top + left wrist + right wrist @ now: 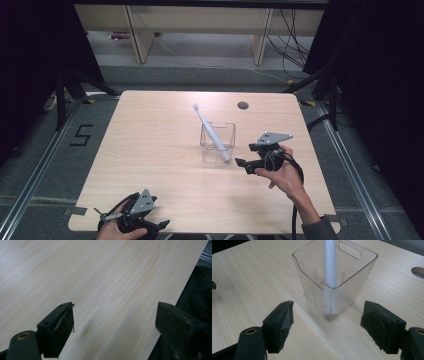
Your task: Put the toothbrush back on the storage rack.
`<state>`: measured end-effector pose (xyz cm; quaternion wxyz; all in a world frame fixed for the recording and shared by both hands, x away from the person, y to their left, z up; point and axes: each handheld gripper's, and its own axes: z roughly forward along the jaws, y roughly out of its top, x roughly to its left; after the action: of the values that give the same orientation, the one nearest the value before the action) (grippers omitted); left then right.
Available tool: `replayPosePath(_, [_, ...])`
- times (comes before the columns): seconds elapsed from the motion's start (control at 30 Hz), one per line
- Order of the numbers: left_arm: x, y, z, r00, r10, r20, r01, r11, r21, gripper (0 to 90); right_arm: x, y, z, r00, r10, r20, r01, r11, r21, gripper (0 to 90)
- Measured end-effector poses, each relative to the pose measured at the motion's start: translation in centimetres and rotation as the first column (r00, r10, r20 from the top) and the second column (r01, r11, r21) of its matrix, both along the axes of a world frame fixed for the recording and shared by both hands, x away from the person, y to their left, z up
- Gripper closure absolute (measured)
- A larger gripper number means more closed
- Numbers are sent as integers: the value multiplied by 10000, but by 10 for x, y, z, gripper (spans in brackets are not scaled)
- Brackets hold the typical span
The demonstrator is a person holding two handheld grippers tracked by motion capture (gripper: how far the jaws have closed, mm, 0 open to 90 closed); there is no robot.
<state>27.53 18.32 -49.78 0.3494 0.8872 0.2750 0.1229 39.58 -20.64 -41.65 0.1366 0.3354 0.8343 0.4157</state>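
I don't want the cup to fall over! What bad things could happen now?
The toothbrush leans steeply in the light clear plastic holder, head far above the rim, so bumping either might tip the holder. The right gripper is open, close beside the holder; its fingers could nudge it sideways. The left gripper rests open at the table edge, too far away to steady it.

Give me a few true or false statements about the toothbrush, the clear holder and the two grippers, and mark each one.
1. The toothbrush stands tilted inside the clear holder. True.
2. The right gripper is clamped on the holder. False: its jaws are open, with the holder just ahead of them.
3. The left gripper is open over bare table. True.
4. The holder lies tipped on its side. False: it stands upright.
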Motion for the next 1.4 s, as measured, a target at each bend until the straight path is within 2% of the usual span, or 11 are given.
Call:
replayPosePath(0.23, [1,0,1,10000,-76,-63,76,10000,52,147,-4,0,-7,10000,58,45,-57,9999,-89,257])
replayPosePath(0.27, [1,0,1,10000,-50,-49,50,10000,47,147,-6,0,-7,9999,-27,-153,25,10000,-93,257])
replayPosePath(0.47, [0,0,0,10000,-30,-11,30,10000,-6,148,-8,-2,-13,9999,113,103,-111,9997,-219,257])
replayPosePath(0.7, [1,1,0,10000,-56,-57,57,10000,38,147,-15,-2,-17,9998,-124,-152,123,9999,-35,257])
replayPosePath(0.97, [1,0,0,10000,-34,-49,34,10000,53,147,-17,-7,-22,9999,99,30,-99,9999,-101,256])
replayPosePath(1.03, [0,0,0,10000,36,2,-36,10000,-2,148,-21,-6,-22,9994,-246,-262,248,9997,74,252])
replayPosePath(1.07, [0,0,0,10000,27,4,-27,10000,12,147,-20,-7,-23,9999,-24,-106,24,10000,-11,251])
replayPosePath(1.1, [0,0,0,10000,28,2,-28,10000,2,148,-22,-7,-24,9996,-134,-265,136,9999,55,250])
replayPosePath(1.13, [0,0,0,10000,24,-2,-24,10000,-4,148,-21,-8,-25,10000,-16,37,16,10000,-46,249])
replayPosePath(1.17, [0,0,0,10000,26,4,-26,10000,10,147,-24,-8,-25,9996,-99,-270,100,9999,34,247])
replayPosePath(1.4, [0,0,0,10000,42,3,-42,10000,-16,148,-28,-8,-33,9999,121,-48,-121,9999,-8,241])
